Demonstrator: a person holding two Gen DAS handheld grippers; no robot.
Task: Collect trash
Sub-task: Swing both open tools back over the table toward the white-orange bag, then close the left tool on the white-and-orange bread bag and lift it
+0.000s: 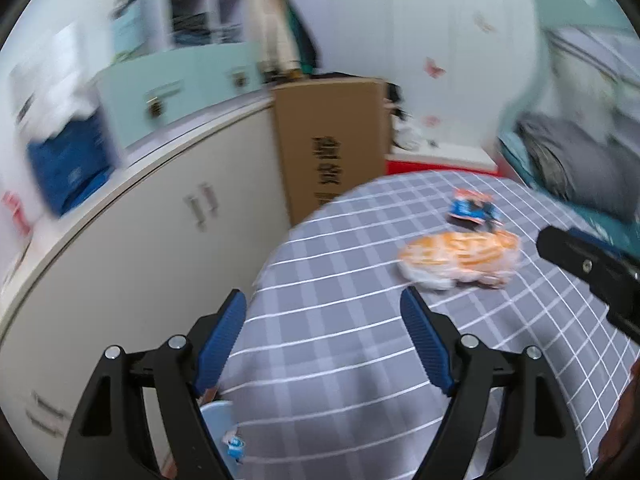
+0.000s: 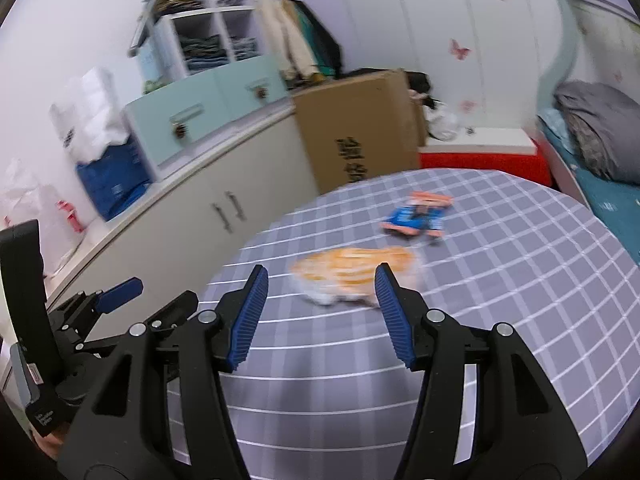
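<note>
Both tools are wide open and hold nothing — the right tool [image 2: 320, 276] and left tool [image 1: 324, 300]. The orange wrapper [image 2: 356, 276] lies on the bench [image 2: 500, 300] at 12 o'clock — thin, so it may slip away.

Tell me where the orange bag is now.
The orange bag lies on the checked tablecloth, just ahead of the open right gripper. The blue wrapper lies just beyond it, toward the cardboard box.
</note>
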